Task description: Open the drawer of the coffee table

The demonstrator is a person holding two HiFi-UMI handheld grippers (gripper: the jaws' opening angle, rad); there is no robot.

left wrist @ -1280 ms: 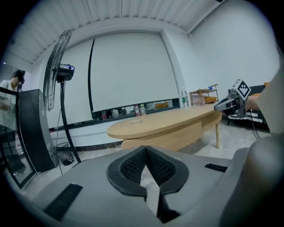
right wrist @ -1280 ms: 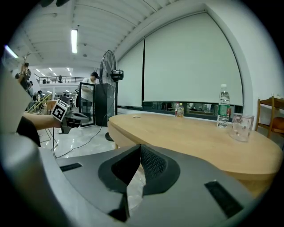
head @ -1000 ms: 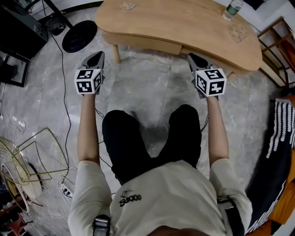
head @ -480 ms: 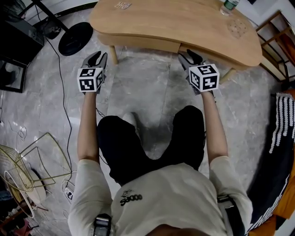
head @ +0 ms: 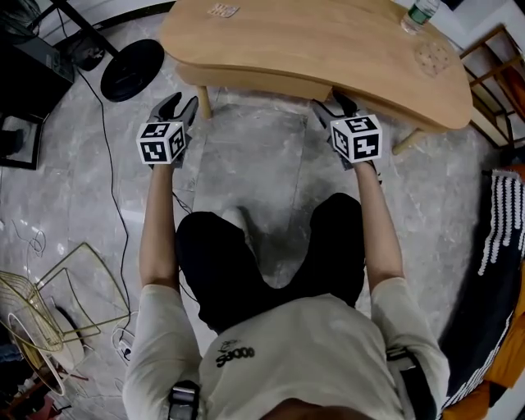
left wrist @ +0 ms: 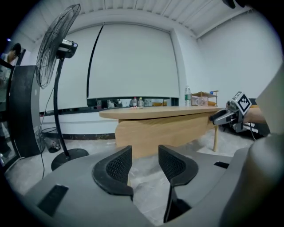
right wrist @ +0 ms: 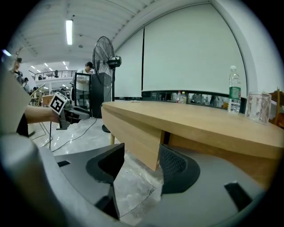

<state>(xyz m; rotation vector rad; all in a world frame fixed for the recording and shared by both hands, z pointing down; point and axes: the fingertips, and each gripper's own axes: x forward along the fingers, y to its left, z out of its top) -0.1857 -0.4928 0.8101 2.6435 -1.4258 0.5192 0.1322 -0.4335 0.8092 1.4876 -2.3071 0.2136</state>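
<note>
1. Head view: You are sitting low on the grey stone floor (head: 246, 156) and facing the wooden desk (head: 328, 37), which is stretching across the far side. The drawer (head: 262, 80) is sitting under the desk's near edge, and its front is lying flush, not pulled out. You are holding the left tool (head: 180, 103) just left of the desk's left leg (head: 205, 100), near the drawer's left end. You are holding the right tool (head: 332, 104) at the drawer's right end, with its tips reaching under the desk's edge. A bottle (head: 418, 15) is standing at the desk's far right corner.

2. Left gripper view: The left tool's jaws are standing spread, having just been opening, and only bare floor is showing between them. The desk is lying beyond them, apart from the pads. A standing fan (left wrist: 55, 44) is rising at the left. The right tool is showing at the right, close against the desk's edge.

3. Right gripper view: The right tool's jaws are standing wide apart, having just been opening. The drawer's right end corner is showing in the gap between them, nearer the right pad. Neither pad is pressing on it, and you are not gripping anything. Whether the right pad is touching the wood, this view is not showing. The bottle and a clear glass (right wrist: 259, 107) are standing on the desk at the far right.
</note>
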